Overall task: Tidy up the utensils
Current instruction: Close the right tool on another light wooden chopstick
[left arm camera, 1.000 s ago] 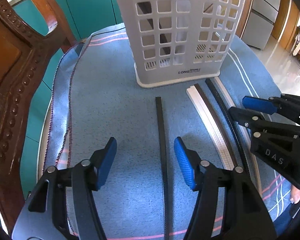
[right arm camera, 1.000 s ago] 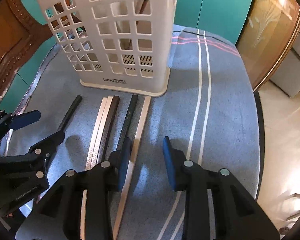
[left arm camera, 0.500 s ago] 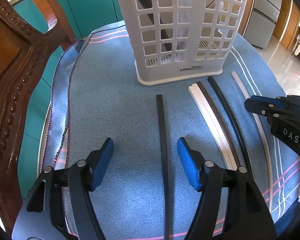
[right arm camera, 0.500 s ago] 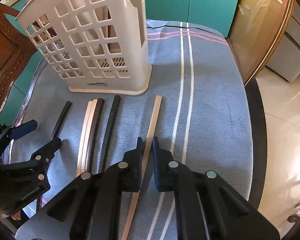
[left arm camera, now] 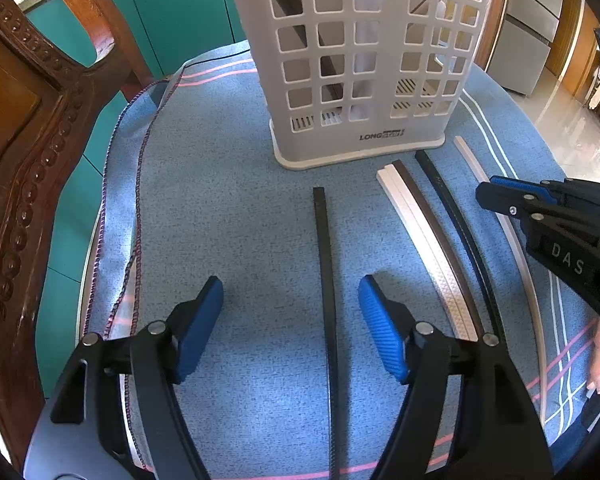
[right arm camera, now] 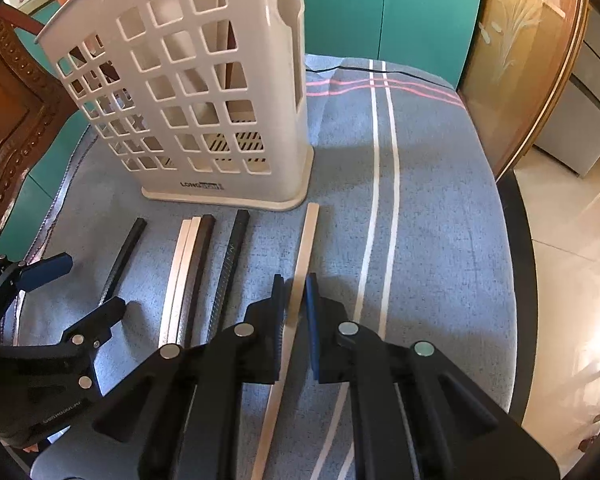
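Observation:
A white slotted utensil basket [left arm camera: 360, 60] [right arm camera: 196, 92] stands upright on the blue cloth. Several long strips lie in front of it: a lone black one [left arm camera: 326, 280] [right arm camera: 124, 256], a white pair beside a dark brown one [left arm camera: 424, 240] [right arm camera: 188, 268], a textured black one [left arm camera: 456, 216] [right arm camera: 230, 264], and a beige one [left arm camera: 512, 240] [right arm camera: 304, 256]. My left gripper [left arm camera: 290, 324] is open, low over the lone black strip, which runs between its fingers. My right gripper [right arm camera: 294, 300] is shut on the beige strip at mid-length.
A carved wooden chair back [left arm camera: 28, 128] stands close on the left. Teal cabinets [right arm camera: 420, 12] are behind the table. The table's right edge [right arm camera: 516, 240] drops to a tiled floor. The basket holds a few strips upright inside.
My right gripper shifted right onto the beige strip and closed on it, swinging the strip away from the textured black one. My left gripper stayed open and barely moved.

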`<control>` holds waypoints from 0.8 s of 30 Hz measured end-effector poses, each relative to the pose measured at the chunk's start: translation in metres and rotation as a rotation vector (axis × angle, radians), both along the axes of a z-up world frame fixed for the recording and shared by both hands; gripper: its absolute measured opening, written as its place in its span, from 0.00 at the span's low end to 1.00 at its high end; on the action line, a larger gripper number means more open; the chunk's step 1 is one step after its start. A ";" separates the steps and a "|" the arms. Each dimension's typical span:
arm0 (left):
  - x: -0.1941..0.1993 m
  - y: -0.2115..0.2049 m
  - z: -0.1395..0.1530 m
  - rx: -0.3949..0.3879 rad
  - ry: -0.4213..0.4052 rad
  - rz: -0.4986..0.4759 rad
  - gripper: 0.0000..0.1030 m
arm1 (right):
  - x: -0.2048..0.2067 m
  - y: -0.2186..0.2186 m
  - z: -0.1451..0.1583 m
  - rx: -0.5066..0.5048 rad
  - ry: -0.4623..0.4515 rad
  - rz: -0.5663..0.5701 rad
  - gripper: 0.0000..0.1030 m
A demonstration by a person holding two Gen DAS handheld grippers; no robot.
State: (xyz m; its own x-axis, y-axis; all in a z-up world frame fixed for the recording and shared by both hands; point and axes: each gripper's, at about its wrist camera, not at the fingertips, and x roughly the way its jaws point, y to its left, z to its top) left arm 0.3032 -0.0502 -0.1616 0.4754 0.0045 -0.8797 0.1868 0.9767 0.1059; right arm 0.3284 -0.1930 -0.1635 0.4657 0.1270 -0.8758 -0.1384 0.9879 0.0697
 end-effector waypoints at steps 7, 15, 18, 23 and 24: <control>-0.001 0.004 0.002 -0.022 0.008 0.004 0.69 | -0.021 -0.037 -0.001 0.151 0.058 -0.129 0.06; 0.004 0.014 0.003 -0.053 0.016 0.030 0.72 | -0.024 -0.027 0.013 0.087 0.012 -0.118 0.07; 0.008 0.016 -0.001 -0.051 0.029 0.034 0.72 | -0.015 -0.013 0.015 0.013 0.025 -0.068 0.08; 0.012 0.017 -0.003 -0.055 0.027 0.041 0.73 | -0.001 0.001 0.006 -0.071 0.062 -0.026 0.09; 0.013 0.016 -0.003 -0.055 0.027 0.041 0.73 | 0.000 0.001 0.004 -0.066 0.062 -0.023 0.14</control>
